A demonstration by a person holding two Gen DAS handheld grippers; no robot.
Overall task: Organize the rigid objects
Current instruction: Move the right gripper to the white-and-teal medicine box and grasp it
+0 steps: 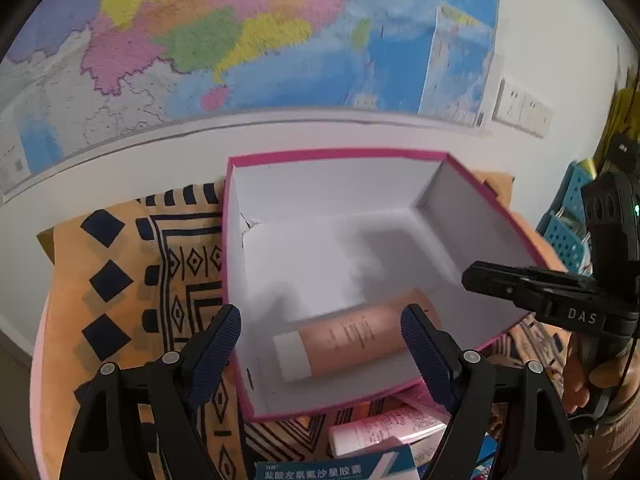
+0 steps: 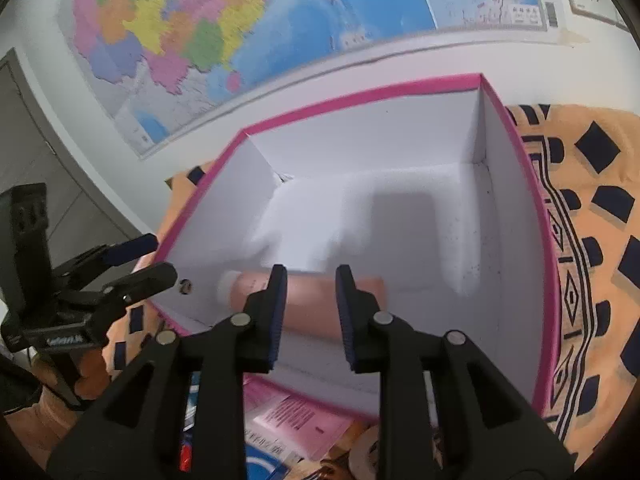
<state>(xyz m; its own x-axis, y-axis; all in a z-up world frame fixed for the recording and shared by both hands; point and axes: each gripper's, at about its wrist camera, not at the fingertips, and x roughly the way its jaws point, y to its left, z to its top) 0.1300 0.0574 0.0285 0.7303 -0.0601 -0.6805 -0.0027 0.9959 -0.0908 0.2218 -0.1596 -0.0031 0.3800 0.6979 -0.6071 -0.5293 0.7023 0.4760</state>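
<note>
Right tongs (image 2: 311, 312) sit slightly spread right over the pink tube (image 2: 304, 300), not pinching it — it's lying in the pink box (image 2: 360, 96). Lift straight out, don't nudge it. Left tongs (image 1: 320, 344) spread wide, empty — grab the next item just below them.

Soft, even indoor light, fairly bright, with no glare. A grey shadow blotch lies on the floor of the white-lined pink cardboard box (image 1: 340, 248). Fisheye distortion bends the colourful wall map (image 2: 248, 28) and blackens the corners. Both views are slightly motion-blurred.
</note>
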